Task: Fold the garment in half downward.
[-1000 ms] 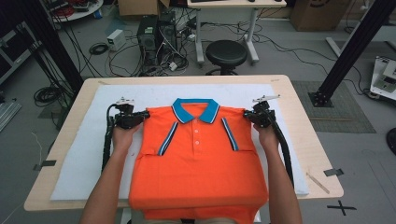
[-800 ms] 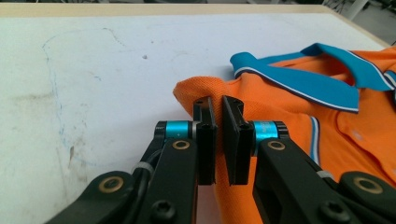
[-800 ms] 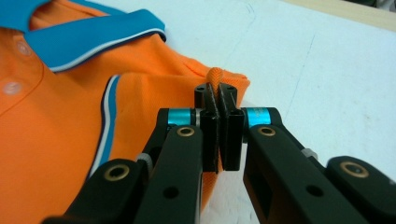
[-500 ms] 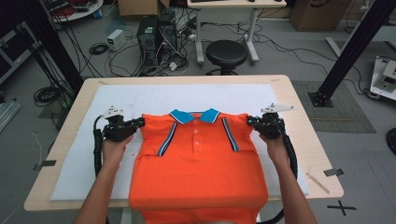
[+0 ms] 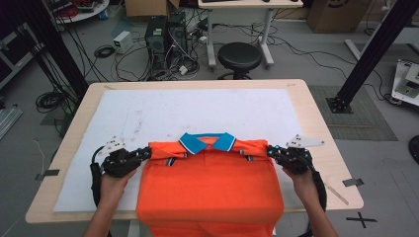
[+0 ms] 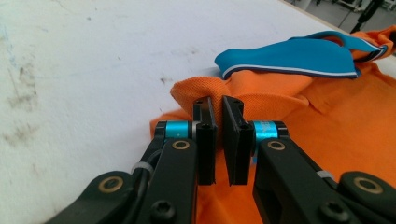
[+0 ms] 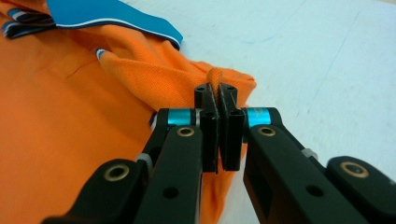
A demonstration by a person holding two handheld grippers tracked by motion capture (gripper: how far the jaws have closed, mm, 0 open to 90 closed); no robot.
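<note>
So the left tongs (image 5: 144, 153) are clamped on the left shoulder corner of the orange polo shirt (image 5: 210, 182). In the left gripper view there's a sliver of a gap between the jaws with orange fabric bunched at their tips, so the pinch looks thin but it's holding. Compared with a second ago, those tongs have slid back toward the person's edge of the bench (image 5: 321, 148), dragging the shoulder with them. Half a second ago they were already partway there.

Between the two tongs, the shirt's top edge now runs in a straight fold line, with the blue collar (image 5: 207, 142) sitting right in the middle of it. Earlier the shirt lay flat with both sleeves spread out. Now the sleeves are tucked in under that fold, I think, though the high view is a bit soft there. The lower part of the shirt hangs over the near edge of the bench.

The right tongs (image 5: 271, 150) are squeezed tight on the right shoulder corner, fabric puckering up between the jaws in the right gripper view. They've come back the same way as the left ones.
</note>
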